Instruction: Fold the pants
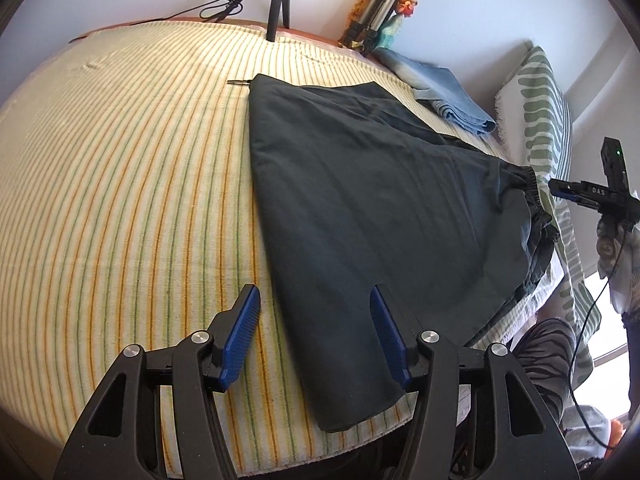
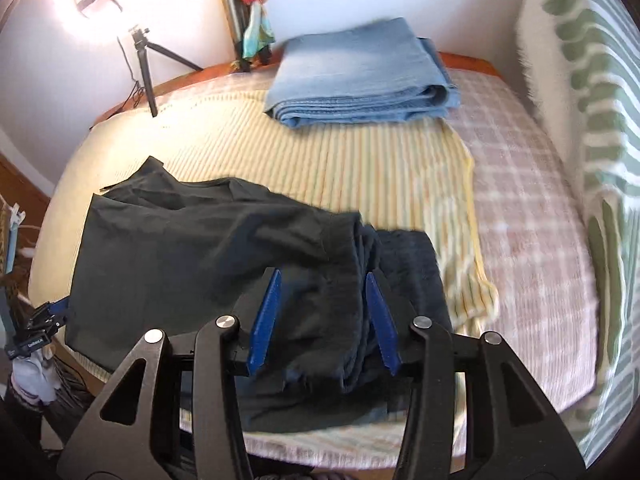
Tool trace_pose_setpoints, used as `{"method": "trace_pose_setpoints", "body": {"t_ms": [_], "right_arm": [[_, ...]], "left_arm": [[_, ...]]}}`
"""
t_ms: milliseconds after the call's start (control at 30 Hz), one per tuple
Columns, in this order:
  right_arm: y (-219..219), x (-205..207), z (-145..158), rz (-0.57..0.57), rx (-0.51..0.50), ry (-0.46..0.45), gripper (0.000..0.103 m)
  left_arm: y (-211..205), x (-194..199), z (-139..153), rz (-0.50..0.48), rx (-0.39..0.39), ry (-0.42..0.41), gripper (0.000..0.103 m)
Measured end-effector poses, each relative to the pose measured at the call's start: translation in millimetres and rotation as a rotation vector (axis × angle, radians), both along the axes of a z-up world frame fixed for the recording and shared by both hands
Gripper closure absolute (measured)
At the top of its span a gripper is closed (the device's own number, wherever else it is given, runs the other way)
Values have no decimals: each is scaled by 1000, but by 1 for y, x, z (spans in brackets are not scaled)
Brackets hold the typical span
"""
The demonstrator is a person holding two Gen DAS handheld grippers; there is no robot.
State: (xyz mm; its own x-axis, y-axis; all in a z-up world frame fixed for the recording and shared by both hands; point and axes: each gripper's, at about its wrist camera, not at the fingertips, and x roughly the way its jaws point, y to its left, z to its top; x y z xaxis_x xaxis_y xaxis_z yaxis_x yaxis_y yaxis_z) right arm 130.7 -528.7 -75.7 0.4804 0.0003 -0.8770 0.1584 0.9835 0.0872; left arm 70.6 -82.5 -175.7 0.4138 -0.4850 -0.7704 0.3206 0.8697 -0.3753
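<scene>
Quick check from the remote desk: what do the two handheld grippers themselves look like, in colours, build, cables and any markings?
Both are black plastic frames with triangular cut-outs and round silver pivot bolts. The left gripper has ribbed blue pads; the right gripper has matching blue pads. Seen from the left wrist view, the right unit's black body bears white "DAS" lettering, a green light and a trailing black cable.

It was a bedroom in a home, used for recording: a bed under a striped cover filled the frame, a green-patterned pillow stood at right, folded blue fabric lay upper centre, and a ring light glowed upper left.
</scene>
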Motion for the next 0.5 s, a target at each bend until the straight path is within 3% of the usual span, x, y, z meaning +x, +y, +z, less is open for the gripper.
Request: {"method": "trace_pose_setpoints", "body": {"t_ms": [167,267,400,433,500], "right_arm": [[7,-20,-8,12,54,-10,57],[3,-19,-23,-55,-11,36,57],[-4,-17,-42,-78,36,75,57],[-4,-16,-47,-72,61,90,58],[-4,-14,-55,-68,12,120,76]], "left_arm": [[-2,-3,0,-15,1,-3,49],[-3,-4,0,-19,4,-5,51],[-2,-3,-2,-11,1,-8,75],[-1,-3,-2,-8,3,-9,77],[2,-2,-2,0,-3,-4,81]]}}
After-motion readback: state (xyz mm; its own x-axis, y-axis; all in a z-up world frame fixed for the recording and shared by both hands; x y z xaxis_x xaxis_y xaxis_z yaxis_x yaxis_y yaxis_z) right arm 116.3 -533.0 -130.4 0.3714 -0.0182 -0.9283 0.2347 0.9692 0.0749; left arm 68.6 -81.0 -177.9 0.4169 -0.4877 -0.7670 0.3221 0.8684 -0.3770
